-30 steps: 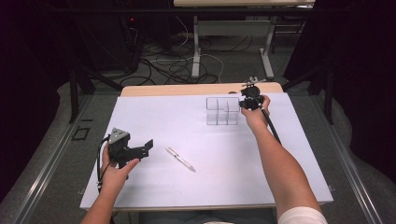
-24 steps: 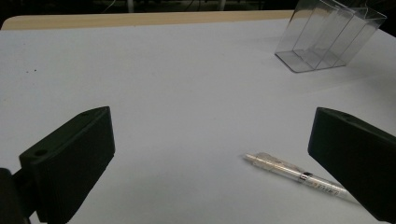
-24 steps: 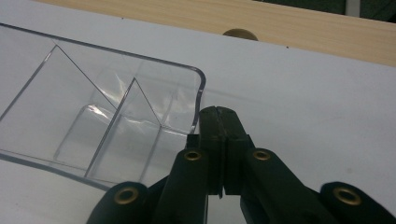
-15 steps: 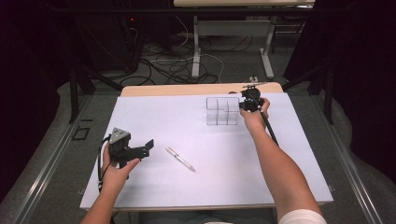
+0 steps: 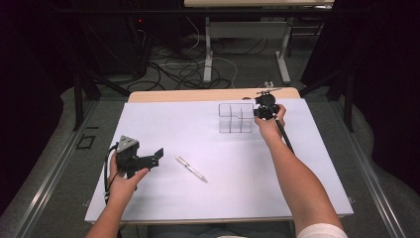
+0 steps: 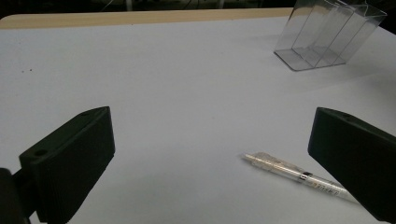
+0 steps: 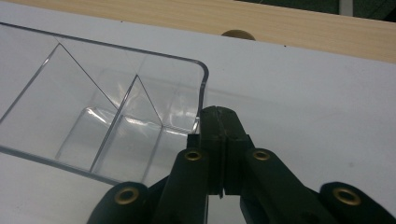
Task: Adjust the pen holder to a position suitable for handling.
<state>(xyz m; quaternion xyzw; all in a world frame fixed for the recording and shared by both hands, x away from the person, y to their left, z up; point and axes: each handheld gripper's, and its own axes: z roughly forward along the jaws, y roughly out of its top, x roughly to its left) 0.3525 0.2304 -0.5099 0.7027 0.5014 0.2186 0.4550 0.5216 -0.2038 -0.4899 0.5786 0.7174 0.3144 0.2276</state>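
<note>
Nothing moved; clear, empty divided box [image 7: 107, 126]

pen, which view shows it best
The left gripper view: the pen lies close, between the open jaws, clear barrel and metal band visible, though the right jaw hides its far end. The high view shows the whole pen on the table, small, beside the left gripper.

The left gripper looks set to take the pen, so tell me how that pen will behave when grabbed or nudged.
The pen is slim, round and lies flat on the white table, so a nudge would likely roll it. Its clear glossy barrel looks stiff, light and probably slippery between the open left gripper.
</note>
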